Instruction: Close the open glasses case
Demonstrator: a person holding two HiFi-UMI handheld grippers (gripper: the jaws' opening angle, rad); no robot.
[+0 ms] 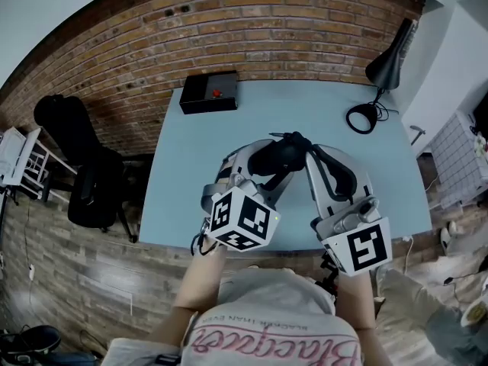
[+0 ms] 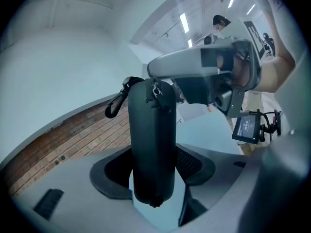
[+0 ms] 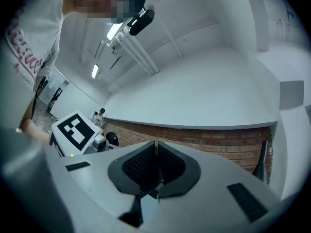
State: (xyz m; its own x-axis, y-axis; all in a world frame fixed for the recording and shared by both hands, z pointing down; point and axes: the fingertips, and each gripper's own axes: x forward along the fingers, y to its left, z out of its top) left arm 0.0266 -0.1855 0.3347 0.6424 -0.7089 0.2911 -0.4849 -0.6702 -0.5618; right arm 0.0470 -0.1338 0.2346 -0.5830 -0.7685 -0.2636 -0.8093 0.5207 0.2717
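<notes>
A dark hard glasses case (image 1: 279, 155) is held up over the pale blue table (image 1: 183, 174), in front of the person. My left gripper (image 1: 265, 165) is shut on it. In the left gripper view the case (image 2: 153, 144) stands upright between the padded jaws of that gripper (image 2: 154, 171). A black clip loop (image 2: 115, 106) hangs off its top. My right gripper (image 1: 302, 143) meets the case's top end, where the zipper pull (image 2: 156, 88) sits. In the right gripper view the jaws of the right gripper (image 3: 156, 166) are pressed together, and the case itself is out of sight.
A black box with a red button (image 1: 209, 91) lies at the table's far edge. A black desk lamp (image 1: 385, 65) stands at the far right corner. A black chair (image 1: 84, 166) sits left of the table, with a brick wall (image 1: 252, 14) behind.
</notes>
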